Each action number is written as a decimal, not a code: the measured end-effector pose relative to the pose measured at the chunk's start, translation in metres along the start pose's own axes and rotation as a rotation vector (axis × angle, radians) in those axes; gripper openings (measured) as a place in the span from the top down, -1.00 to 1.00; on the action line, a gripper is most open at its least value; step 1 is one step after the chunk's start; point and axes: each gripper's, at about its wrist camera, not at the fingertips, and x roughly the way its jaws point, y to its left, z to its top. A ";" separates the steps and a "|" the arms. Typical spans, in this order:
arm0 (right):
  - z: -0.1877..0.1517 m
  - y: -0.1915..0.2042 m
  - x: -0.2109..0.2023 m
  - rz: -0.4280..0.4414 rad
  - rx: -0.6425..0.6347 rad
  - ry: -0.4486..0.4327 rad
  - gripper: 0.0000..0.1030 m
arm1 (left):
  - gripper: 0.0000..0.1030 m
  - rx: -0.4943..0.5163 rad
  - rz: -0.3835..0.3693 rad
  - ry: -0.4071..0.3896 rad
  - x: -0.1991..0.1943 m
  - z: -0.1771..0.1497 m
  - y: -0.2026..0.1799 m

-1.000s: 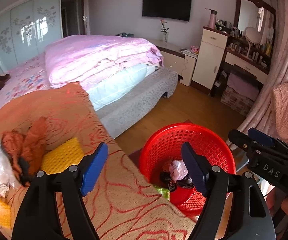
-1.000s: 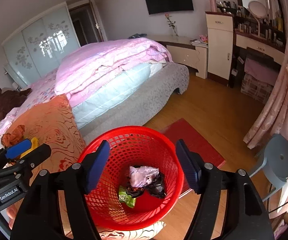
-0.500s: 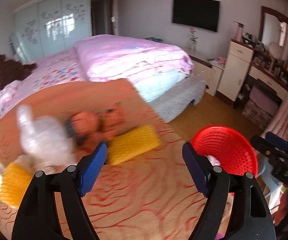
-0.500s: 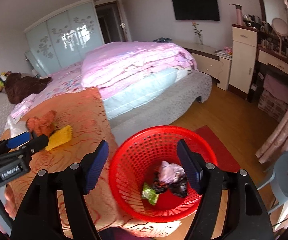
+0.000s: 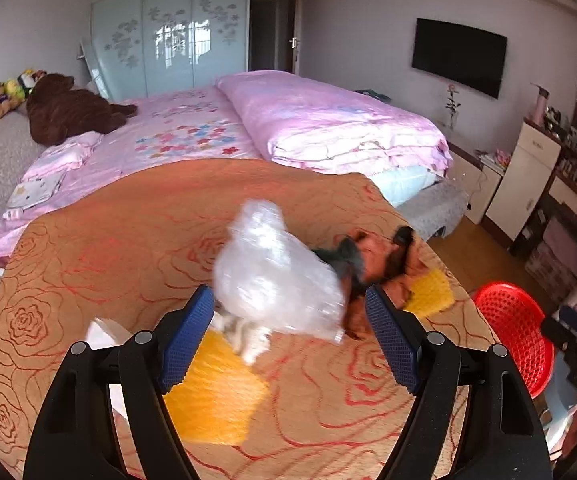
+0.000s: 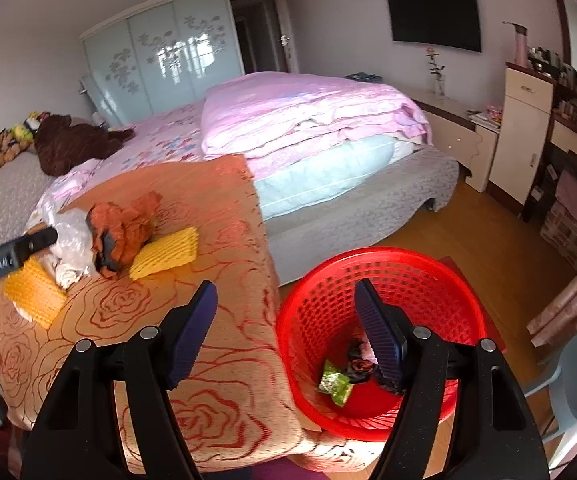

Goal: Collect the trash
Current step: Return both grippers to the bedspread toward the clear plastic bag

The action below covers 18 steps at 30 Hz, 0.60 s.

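Observation:
On the table's rose-patterned orange cloth (image 5: 100,280) lies a pile of trash: a crumpled clear plastic bag (image 5: 272,276), an orange and black wrapper (image 5: 380,260), two yellow foam nets (image 5: 428,294) (image 5: 212,392) and some white paper (image 5: 248,336). My left gripper (image 5: 288,332) is open just short of the plastic bag, and its pads touch nothing. My right gripper (image 6: 286,328) is open and empty over the table edge beside the red basket (image 6: 380,276). The basket holds a green wrapper (image 6: 334,384) and dark scraps (image 6: 358,362).
The red basket (image 5: 516,332) stands on the floor at the table's right. Behind the table is a bed with a pink quilt (image 6: 308,112) and a brown plush toy (image 5: 68,108). A grey chair (image 6: 576,376) and a dresser (image 6: 528,128) are at the right.
My left gripper has swung left from the red basket to the trash pile on the table. My right gripper has drifted left, so the basket now sits to its right.

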 end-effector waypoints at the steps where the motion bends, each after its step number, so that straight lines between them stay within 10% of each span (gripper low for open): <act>1: 0.000 0.002 0.001 0.004 -0.002 0.003 -0.34 | -0.46 -0.005 -0.002 0.007 0.002 0.003 0.003; 14: 0.016 0.028 0.020 0.058 -0.017 0.011 -0.34 | -0.45 -0.054 -0.007 0.103 0.051 0.028 0.019; 18: 0.024 0.044 0.030 0.085 -0.033 0.016 -0.34 | -0.07 -0.051 -0.013 0.128 0.060 0.027 0.021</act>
